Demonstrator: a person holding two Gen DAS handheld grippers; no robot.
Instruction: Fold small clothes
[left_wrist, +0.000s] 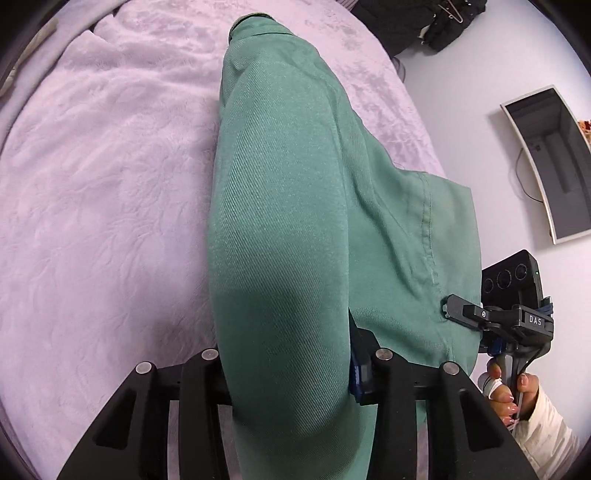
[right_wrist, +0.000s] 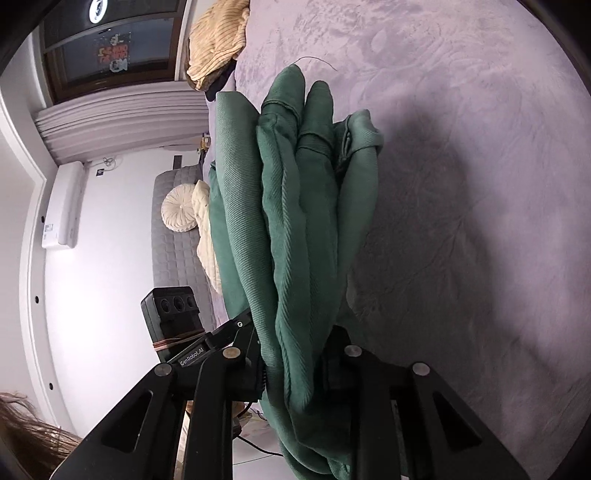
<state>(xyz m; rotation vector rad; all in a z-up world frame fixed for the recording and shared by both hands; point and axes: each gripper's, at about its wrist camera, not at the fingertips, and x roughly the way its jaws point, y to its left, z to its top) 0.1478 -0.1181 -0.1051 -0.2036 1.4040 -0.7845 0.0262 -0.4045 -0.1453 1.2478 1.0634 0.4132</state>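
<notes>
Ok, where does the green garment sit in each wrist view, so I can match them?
Left wrist: the green garment runs up the centre, clamped at the bottom in the left tool.
Right wrist: bunched folds at centre, clamped in the right tool.
Shared landmark: the lilac blanket beneath.

You're in a home bedroom — lilac plush bedspread (left_wrist: 92, 184), grey quilted couch (right_wrist: 173, 236) with cushions (right_wrist: 179, 212), wall air conditioner (right_wrist: 64, 206), dark window (right_wrist: 110, 48).
</notes>
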